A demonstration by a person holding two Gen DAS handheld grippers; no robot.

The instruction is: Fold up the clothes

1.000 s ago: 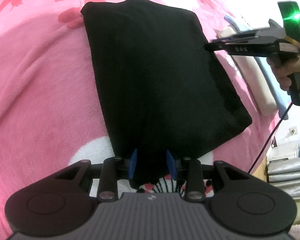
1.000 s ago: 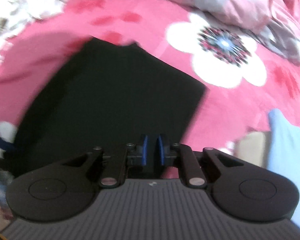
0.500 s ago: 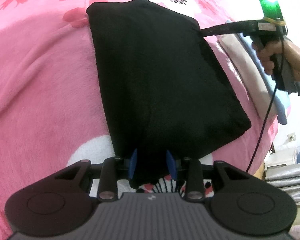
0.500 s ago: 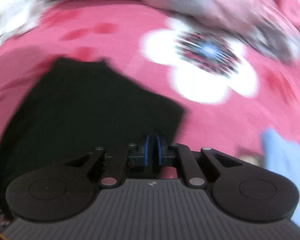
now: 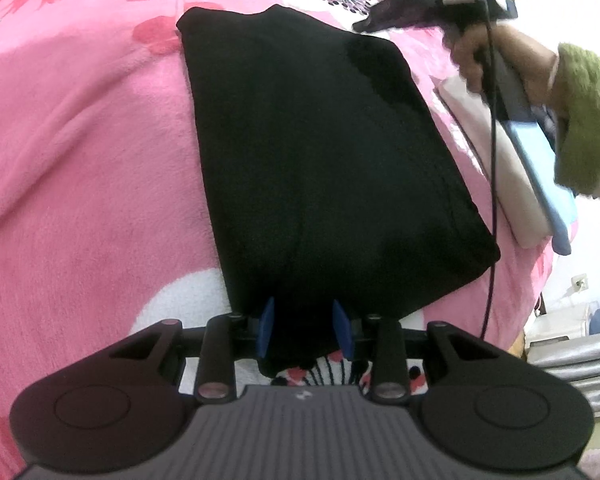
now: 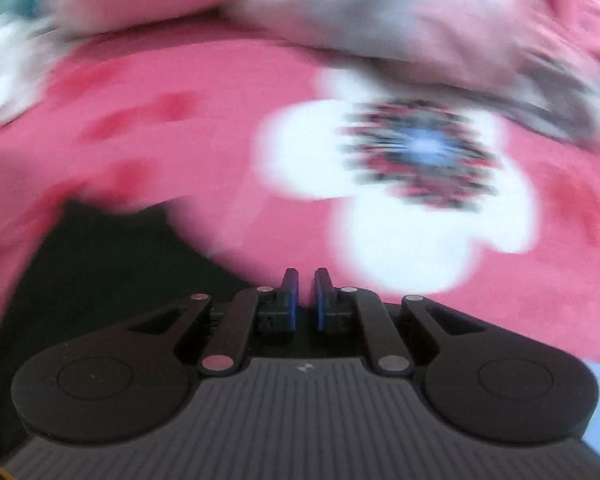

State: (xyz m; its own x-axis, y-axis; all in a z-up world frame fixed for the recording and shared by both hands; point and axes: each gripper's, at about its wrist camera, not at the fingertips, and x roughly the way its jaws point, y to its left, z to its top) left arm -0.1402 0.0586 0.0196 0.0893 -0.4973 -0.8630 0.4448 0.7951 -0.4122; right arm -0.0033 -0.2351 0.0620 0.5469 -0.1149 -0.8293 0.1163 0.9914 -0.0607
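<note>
Black folded garment (image 5: 324, 168) lies flat on the pink floral blanket (image 5: 80, 168), long axis running from the near edge toward the far side of the bed. Near end of the garment sits between the blue pads (image 5: 266, 326) of the left gripper (image 5: 303, 330); jaws partway closed with the cloth bunched between them, pinching that near hem. White flower print of the blanket shows under and beside the gripper.

Right gripper (image 6: 305, 300) has its jaws almost together, only a thin gap, nothing between them; pink blanket shows through the slit. In the left wrist view it hovers off the garment's far right corner, held by a hand (image 5: 480, 60) with a green knitted cuff (image 5: 580, 116), cable (image 5: 494, 184) hanging down past the garment's right edge. Right wrist view is heavily blurred: garment's far corner at lower left, big white flower (image 6: 400, 200) ahead, rumpled pink-grey bedding (image 6: 380, 20) at the far edge. Pale folded items (image 5: 520, 184) lie along the bed's right edge, beside the garment, apart from it.
</note>
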